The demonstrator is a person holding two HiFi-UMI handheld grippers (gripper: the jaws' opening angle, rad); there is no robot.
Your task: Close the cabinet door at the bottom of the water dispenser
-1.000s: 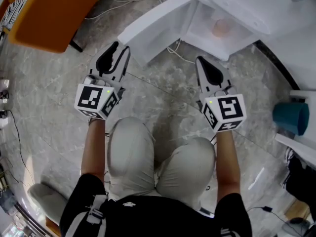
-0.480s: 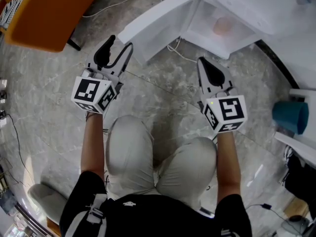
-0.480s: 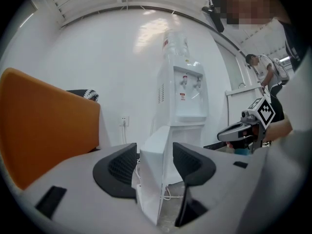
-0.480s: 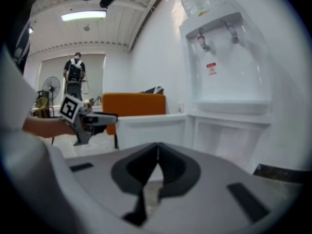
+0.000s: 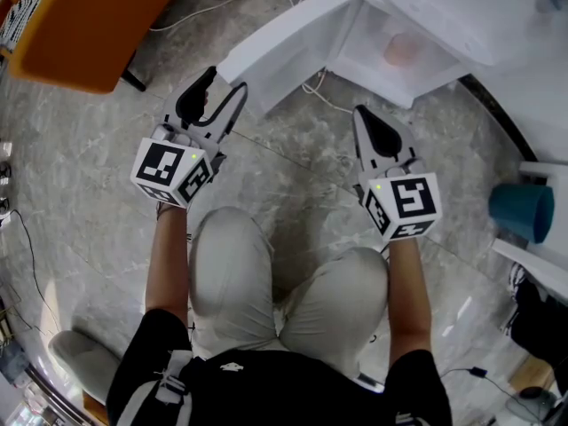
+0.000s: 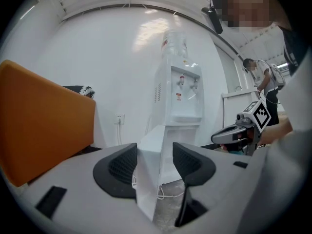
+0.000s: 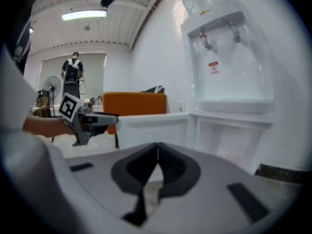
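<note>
Cabinet door [image 5: 284,47] at the foot of the water dispenser [image 5: 426,25] is swung wide open, and its free end points toward the orange seat [image 5: 89,25]. The compartment behind it is exposed.

Left gripper [image 5: 224,82]: fingers spread wide, jaws have just been opening. In the left gripper view the door's [image 6: 148,179] free edge sits in the gap between the pads [image 6: 122,167], with the dispenser [image 6: 178,96] behind. Can't tell if either pad actually touches it, and there's no clamp. In the head view the tips are right at the door's outer end.

Right gripper [image 5: 359,112]: fingers pressed together with nothing between them. It hangs over the marble floor [image 5: 293,176], short of the cabinet opening. The right gripper view confirms the closed jaws [image 7: 157,152], aimed at the door's [image 7: 153,130] inner face, dispenser [image 7: 229,67] at right.

Versus a second ago: the left jaws are clearly wider and that gripper sits slightly nearer the door's end. The right gripper hasn't moved. Door is at the same angle.
</note>
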